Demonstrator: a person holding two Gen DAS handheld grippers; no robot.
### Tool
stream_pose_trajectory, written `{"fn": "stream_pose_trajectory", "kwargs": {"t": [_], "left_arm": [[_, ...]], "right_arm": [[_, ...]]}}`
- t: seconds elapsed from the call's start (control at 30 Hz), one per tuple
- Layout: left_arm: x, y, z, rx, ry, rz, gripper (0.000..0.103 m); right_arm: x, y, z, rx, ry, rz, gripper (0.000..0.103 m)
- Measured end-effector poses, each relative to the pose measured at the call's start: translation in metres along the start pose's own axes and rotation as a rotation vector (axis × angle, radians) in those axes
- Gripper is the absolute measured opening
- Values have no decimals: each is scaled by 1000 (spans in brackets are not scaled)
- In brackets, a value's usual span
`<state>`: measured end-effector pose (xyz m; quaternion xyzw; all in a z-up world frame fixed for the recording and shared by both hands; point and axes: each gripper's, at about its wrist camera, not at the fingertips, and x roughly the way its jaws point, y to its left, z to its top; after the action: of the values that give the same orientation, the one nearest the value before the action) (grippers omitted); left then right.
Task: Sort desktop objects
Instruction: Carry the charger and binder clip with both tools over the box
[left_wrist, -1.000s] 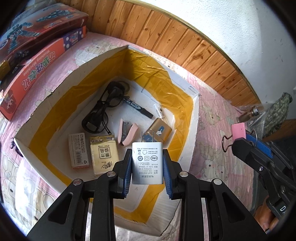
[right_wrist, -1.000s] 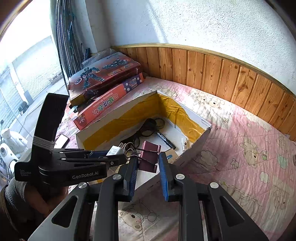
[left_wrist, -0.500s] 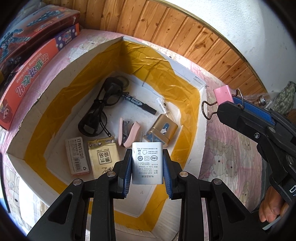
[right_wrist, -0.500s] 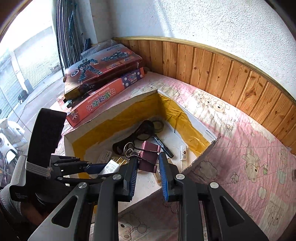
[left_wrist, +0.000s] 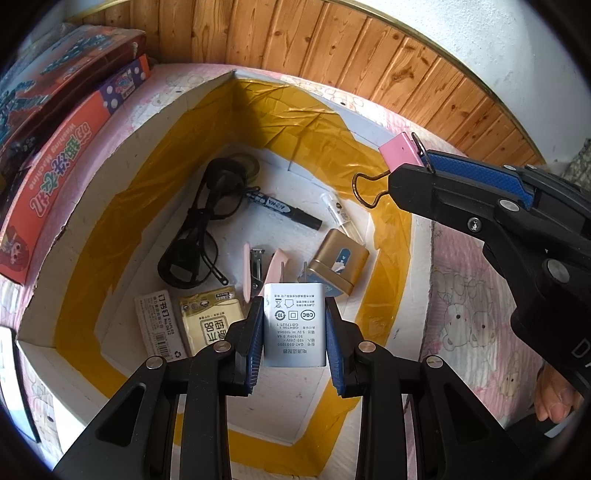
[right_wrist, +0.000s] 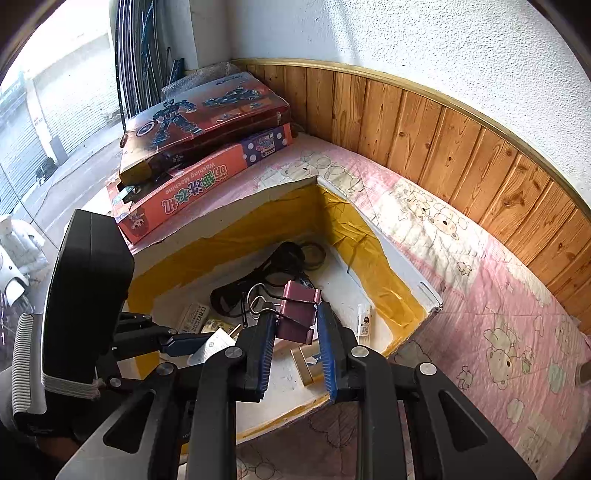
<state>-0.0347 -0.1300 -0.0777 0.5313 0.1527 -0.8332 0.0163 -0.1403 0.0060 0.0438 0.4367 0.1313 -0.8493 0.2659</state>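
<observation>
My left gripper (left_wrist: 294, 325) is shut on a white charger plug (left_wrist: 294, 324) and holds it over the open white box with yellow tape (left_wrist: 110, 206). My right gripper (right_wrist: 295, 325) is shut on a pink binder clip (right_wrist: 299, 312), also above the box (right_wrist: 406, 273). In the left wrist view the right gripper (left_wrist: 417, 166) comes in from the right over the box's far right wall with the clip (left_wrist: 400, 149). In the right wrist view the left gripper (right_wrist: 192, 341) holds the plug (right_wrist: 212, 343) at lower left.
Inside the box lie a black cable (left_wrist: 199, 229), a black marker (left_wrist: 284, 210), pink nail clippers (left_wrist: 262, 269), a gold tin (left_wrist: 338, 260), a staples box (left_wrist: 159, 325) and a yellow packet (left_wrist: 212, 325). Toy boxes (right_wrist: 199, 147) are stacked at the left. Wood panelling (right_wrist: 443, 140) lines the wall.
Both grippers have moved forward over the box interior. The right gripper with the clip has moved left past the box's right wall. The plug now hangs lower over the items.
</observation>
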Motion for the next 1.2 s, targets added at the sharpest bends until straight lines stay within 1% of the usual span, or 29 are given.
{"fn": "stream_pose_trajectory", "kwargs": {"t": [0.37, 0.7, 0.93, 1.2], "left_arm": [[8, -1, 1, 2, 27, 5, 31], [19, 8, -1, -67, 96, -42, 31], [24, 11, -2, -98, 124, -64, 31], [25, 10, -3, -103, 141, -78, 31]], "right_arm": [[22, -5, 11, -40, 47, -29, 24], [47, -8, 24, -78, 100, -67, 24], [67, -7, 29, -120, 146, -89, 24], [92, -13, 37, -118, 209, -86, 24]]}}
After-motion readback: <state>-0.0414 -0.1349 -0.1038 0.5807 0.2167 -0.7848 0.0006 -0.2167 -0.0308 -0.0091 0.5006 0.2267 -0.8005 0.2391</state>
